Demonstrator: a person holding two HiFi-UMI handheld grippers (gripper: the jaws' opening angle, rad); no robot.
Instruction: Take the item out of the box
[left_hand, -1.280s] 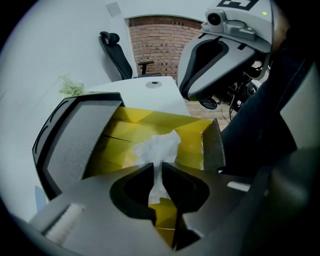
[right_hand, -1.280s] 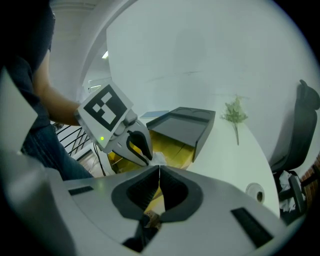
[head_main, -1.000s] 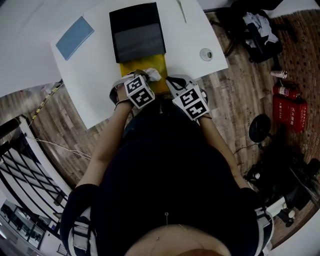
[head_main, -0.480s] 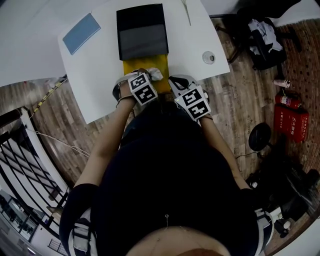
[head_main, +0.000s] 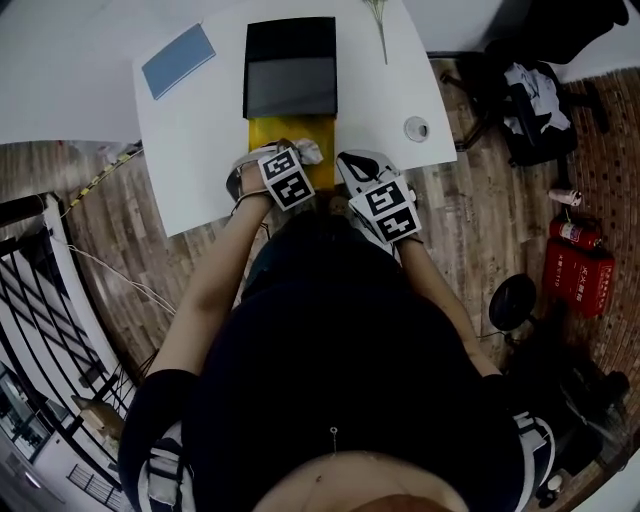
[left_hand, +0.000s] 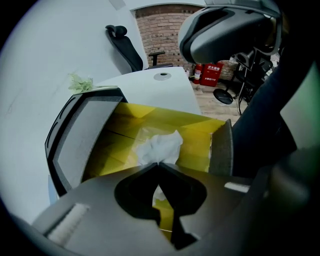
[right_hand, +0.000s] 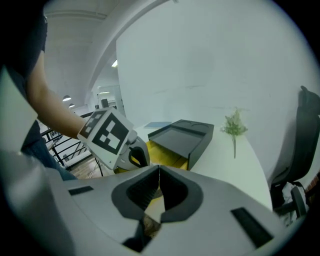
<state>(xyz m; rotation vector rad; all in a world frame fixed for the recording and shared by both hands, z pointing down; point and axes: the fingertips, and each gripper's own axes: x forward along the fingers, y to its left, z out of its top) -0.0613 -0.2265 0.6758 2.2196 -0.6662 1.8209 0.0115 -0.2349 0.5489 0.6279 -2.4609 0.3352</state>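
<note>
On the white table (head_main: 200, 150) a black sleeve (head_main: 291, 65) lies with a yellow box (head_main: 290, 130) drawn out of its near end, toward the person. From the head view both tongs show only as marker cubes at the box's near edge, the left at the near-left part and the right at the near-right corner, with the jaws themselves out of sight beneath. That view alone takes in the blue booklet (head_main: 178, 59) at the table's far left and a small round object (head_main: 416, 128) near the right edge.

The left gripper view looks straight into the yellow interior, which the head view barely gives. It shows the left gripper (left_hand: 159, 163) closed tight on a crumpled white paper (left_hand: 161, 146). The wad bunches just beyond the jaw tips, over the box floor, with a pinch of it caught between the pads. The right gripper view shows the right gripper (right_hand: 159, 169) with its jaws together and nothing visible between the pads. It looks past the left tongs to the sleeve and a green sprig (right_hand: 234, 126) lying on the table beyond. The paper is hidden from that view.
</note>
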